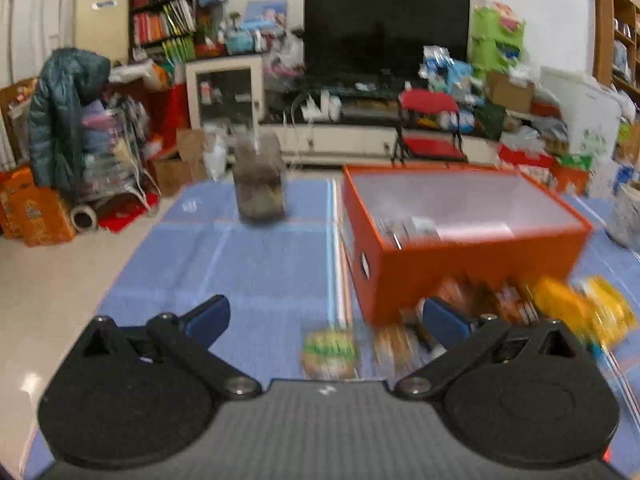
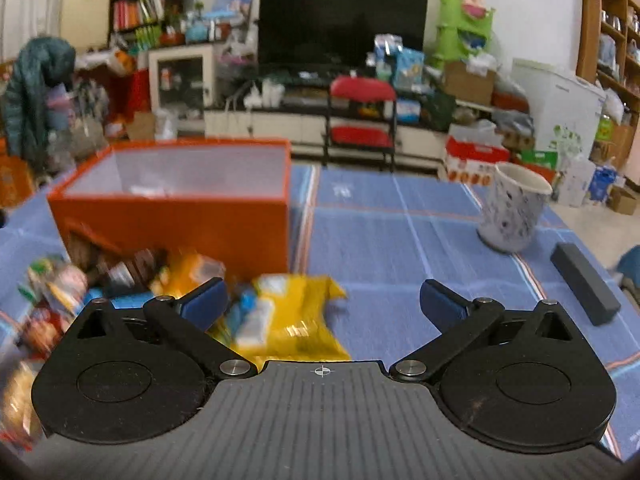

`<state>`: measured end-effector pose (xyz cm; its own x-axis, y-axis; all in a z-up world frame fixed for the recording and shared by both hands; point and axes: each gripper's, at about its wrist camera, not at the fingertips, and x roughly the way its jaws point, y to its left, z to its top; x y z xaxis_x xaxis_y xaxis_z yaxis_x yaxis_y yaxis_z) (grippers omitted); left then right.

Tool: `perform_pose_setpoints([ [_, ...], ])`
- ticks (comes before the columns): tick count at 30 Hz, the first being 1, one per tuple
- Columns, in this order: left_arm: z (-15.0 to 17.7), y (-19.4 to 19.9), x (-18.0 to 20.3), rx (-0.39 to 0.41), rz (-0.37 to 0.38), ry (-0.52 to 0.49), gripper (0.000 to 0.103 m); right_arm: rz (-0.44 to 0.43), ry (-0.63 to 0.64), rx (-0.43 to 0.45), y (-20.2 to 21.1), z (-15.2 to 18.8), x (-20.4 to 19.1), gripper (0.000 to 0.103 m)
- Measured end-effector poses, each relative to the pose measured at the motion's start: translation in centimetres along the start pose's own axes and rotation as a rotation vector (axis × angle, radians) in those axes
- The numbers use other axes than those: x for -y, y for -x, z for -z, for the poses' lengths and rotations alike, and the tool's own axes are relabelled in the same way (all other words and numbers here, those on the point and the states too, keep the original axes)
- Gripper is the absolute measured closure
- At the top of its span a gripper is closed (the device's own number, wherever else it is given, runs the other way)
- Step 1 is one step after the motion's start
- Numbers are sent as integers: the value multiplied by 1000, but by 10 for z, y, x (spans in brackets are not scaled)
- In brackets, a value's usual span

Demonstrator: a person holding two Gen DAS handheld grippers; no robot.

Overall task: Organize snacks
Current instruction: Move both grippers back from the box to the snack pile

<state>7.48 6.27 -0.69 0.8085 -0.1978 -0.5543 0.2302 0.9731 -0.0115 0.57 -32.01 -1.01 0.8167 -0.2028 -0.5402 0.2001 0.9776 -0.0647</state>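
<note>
Snack packets point(image 2: 120, 280) lay heaped on the blue cloth point(image 2: 400, 240), blurred, against the near wall of the orange box point(image 2: 180, 220); seen from the right wrist at about 9 o'clock of the gripper. Largest among them a yellow packet point(image 2: 288, 316), just ahead of the left finger, at 11 o'clock. In the left wrist view, same heap point(image 1: 500, 300) at 2 o'clock, with a green-and-tan packet point(image 1: 330, 350) lying apart at 12 o'clock, close ahead. Inside the box point(image 1: 460, 216), a few items in the near corner, too blurred to name.

Right gripper point(image 2: 322, 304) spread wide, nothing between the blue pads point(image 2: 442, 304). Left gripper point(image 1: 326, 320) likewise wide apart, empty, over bare cloth.

Farther out: a speckled white cup point(image 2: 514, 208) upright at 1 o'clock of the right gripper, and a dark bar point(image 2: 584, 288) flat on the cloth at 3 o'clock. From the left wrist, a clear jar point(image 1: 260, 178) with dark contents at 11 o'clock, well apart from the box. Beyond the table, a red folding chair point(image 2: 362, 120) and a black television point(image 2: 342, 16) at 12 o'clock, amid clutter.
</note>
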Motion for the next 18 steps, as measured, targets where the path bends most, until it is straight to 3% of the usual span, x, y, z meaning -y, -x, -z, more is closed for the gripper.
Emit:
perform_pose_setpoints([
  [3,36,34,17,-27,-24,87,1,23,-5,27,-4,10,1,8],
  [9,94,48,84,-95,-172,73,1,2,10,18,-32,20,-15,9],
  [15,107,39,107,-96,-211,40,1,3,-13,8,-54,23,-20,9],
  [18,111,32,104,-105,-217,61,1,10,-9,-45,-74,24,-24,9],
])
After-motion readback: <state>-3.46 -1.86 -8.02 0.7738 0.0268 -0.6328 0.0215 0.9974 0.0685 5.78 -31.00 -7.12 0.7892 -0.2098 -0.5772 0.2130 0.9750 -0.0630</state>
